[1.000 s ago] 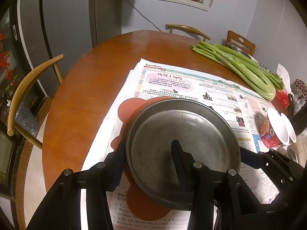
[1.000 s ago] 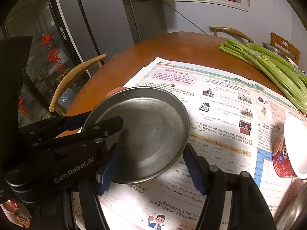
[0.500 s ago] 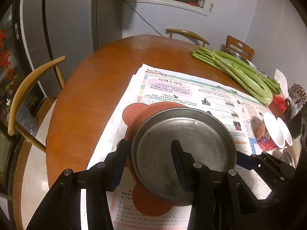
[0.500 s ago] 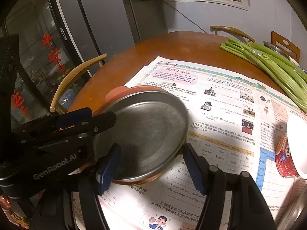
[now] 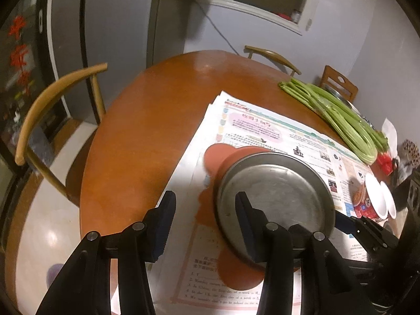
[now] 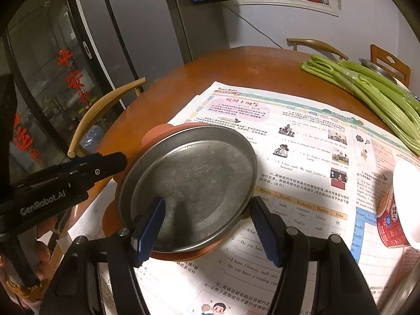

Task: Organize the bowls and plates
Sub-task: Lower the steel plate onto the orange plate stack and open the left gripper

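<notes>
My left gripper (image 5: pixel 204 223) is opening; its right finger sits over the near rim of the metal plate (image 5: pixel 275 194), its left finger out over the newspaper (image 5: pixel 262 128), and neither pad presses on anything. Left grip empty.

My right gripper (image 6: pixel 207 233) straddles the plate's near rim: left pad over the inside of the plate (image 6: pixel 191 186), right pad off its outer edge, gap visible there. Can't tell if it's actually pinching the rim.

The plate sits on a red plate (image 6: pixel 157 134), offset so the red one pokes out at the far-left and near sides. The stack rests on the newspaper, toward the table's (image 5: pixel 147 120) left edge.

A celery bunch (image 5: pixel 333 115) lies at the far-right edge. A red cup (image 6: pixel 393 215) with a white lid is on the paper's right side. A wooden chair (image 5: pixel 52 105) stands beside the left edge.
</notes>
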A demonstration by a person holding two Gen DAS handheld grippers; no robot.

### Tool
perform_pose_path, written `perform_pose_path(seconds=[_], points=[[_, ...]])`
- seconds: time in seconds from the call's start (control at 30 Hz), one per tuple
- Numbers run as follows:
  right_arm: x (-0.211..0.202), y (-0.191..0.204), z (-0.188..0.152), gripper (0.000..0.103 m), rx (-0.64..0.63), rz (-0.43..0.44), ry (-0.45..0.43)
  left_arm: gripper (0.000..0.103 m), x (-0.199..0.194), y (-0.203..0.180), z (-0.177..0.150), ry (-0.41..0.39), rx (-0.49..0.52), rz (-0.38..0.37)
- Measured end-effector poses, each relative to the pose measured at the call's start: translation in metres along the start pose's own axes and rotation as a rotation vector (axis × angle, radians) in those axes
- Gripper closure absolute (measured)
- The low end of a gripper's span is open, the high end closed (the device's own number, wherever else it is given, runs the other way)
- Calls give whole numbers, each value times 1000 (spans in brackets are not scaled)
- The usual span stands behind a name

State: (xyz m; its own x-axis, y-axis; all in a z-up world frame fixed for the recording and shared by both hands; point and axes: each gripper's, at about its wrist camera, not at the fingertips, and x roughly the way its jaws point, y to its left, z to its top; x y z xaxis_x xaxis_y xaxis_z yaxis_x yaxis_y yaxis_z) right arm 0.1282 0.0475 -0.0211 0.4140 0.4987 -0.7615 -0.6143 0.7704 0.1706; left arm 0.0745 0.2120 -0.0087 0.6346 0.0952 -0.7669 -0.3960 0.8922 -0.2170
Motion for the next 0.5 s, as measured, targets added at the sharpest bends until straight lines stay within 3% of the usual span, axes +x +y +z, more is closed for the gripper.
perform_pose_path(seconds=[0.23,0.5], points=[[-5,-1,3,36,-17,-44,-45,51,17,6,-2,55,-47,-57],[-14,-18,1,36,49,-15,-55,51,31,-1,-3,87,-46,-88]])
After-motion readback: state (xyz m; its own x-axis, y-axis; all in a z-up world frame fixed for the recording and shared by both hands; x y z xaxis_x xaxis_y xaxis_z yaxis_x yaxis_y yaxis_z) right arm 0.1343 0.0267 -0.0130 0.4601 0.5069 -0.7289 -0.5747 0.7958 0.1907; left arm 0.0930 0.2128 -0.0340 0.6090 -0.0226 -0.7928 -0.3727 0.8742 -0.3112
